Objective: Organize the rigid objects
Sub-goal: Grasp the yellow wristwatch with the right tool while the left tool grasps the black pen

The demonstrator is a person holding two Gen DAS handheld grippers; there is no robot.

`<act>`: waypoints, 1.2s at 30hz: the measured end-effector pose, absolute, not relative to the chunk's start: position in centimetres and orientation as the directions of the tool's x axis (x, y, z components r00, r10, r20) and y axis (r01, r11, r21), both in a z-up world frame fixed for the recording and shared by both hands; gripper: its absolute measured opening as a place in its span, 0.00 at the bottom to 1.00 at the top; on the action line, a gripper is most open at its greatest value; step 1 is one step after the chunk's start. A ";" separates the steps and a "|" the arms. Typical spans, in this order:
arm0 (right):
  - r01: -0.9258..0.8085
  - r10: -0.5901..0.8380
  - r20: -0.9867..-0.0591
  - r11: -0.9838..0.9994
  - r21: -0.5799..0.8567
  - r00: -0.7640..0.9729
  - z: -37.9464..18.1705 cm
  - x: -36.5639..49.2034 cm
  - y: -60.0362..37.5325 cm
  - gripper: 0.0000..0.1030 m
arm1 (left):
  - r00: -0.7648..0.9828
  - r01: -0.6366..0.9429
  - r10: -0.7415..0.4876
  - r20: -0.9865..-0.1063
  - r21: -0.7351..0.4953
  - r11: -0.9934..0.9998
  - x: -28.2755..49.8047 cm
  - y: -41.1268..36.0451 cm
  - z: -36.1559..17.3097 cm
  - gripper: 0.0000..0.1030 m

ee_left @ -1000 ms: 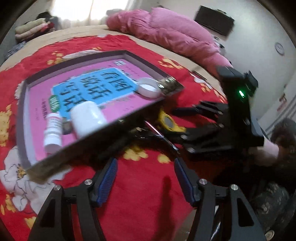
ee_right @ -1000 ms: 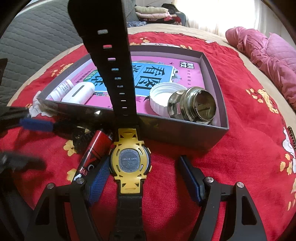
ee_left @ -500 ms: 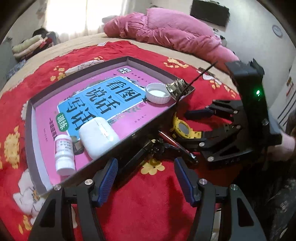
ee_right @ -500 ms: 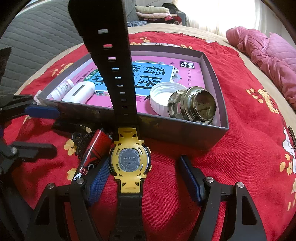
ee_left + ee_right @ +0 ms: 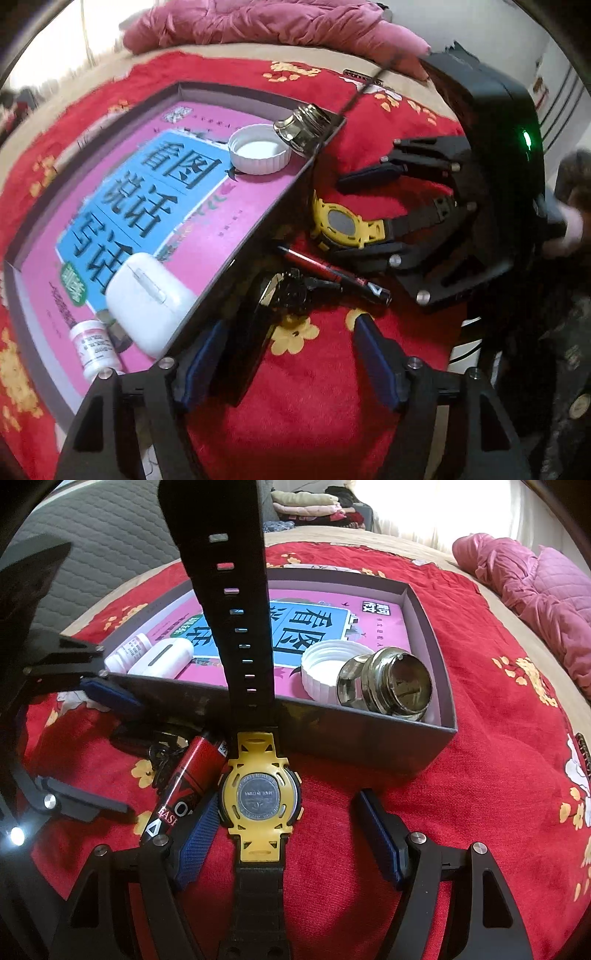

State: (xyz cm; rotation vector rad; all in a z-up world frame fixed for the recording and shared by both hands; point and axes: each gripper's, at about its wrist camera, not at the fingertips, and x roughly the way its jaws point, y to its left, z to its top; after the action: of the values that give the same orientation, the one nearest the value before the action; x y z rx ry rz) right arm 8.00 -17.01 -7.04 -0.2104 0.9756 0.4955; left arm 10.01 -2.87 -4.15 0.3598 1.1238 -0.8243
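Observation:
A yellow watch (image 5: 258, 797) with a black strap lies face down on the red blanket; its long strap leans up against the grey box (image 5: 369, 734). My right gripper (image 5: 288, 842) is open around the watch body, the left pad close to it and the right pad apart. A red and black marker (image 5: 188, 779) lies beside the watch (image 5: 343, 225). My left gripper (image 5: 288, 358) is opening. A black flat item with a key ring (image 5: 251, 332) lies between its fingers, by the left pad, unpressed. In the right wrist view the left gripper (image 5: 107, 753) is at the left.
The box (image 5: 266, 229) holds a pink and blue book (image 5: 155, 192), a white cap (image 5: 258, 149), a metal fitting (image 5: 303, 125), a white case (image 5: 147, 306) and a small bottle (image 5: 92, 347). A pink quilt (image 5: 524, 590) lies at the back.
My left gripper has moved closer to the box's near wall and rolled, and the black key-ring item now sits between its wider fingers. The right gripper and watch have not moved.

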 end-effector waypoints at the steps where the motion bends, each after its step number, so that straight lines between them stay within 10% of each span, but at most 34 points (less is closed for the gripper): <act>1: -0.492 0.308 -0.833 0.869 0.050 0.460 -7.0 8.0 -17.0 0.73 | 0.165 0.734 -0.423 -0.891 -0.175 0.656 10.2 -2.8 -4.0 0.68; 6: -0.495 0.310 -0.834 0.867 0.052 0.457 -7.1 7.8 -16.9 0.73 | 0.117 0.749 -0.466 -0.877 -0.230 0.621 9.4 -3.4 -3.6 0.68; 11: -0.500 0.314 -0.835 0.865 0.055 0.453 -7.1 7.7 -17.0 0.73 | 0.335 0.785 -0.230 -0.914 0.136 0.604 7.4 -5.1 -5.4 0.60; 24: -0.504 0.315 -0.837 0.862 0.054 0.448 -7.0 8.1 -17.1 0.73 | 0.288 0.736 -0.223 -0.931 0.066 0.674 7.9 -3.6 -5.6 0.58; 36: -0.506 0.319 -0.838 0.860 0.059 0.444 -7.0 8.1 -17.2 0.73 | 0.212 0.598 -0.276 -0.938 -0.099 0.795 9.1 -2.8 -5.6 0.26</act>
State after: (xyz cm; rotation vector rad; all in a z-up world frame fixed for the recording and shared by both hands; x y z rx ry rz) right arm 8.07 -17.17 -6.99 -0.2117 0.9867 0.5159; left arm 9.08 -2.84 -5.58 0.3133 1.2151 -0.6206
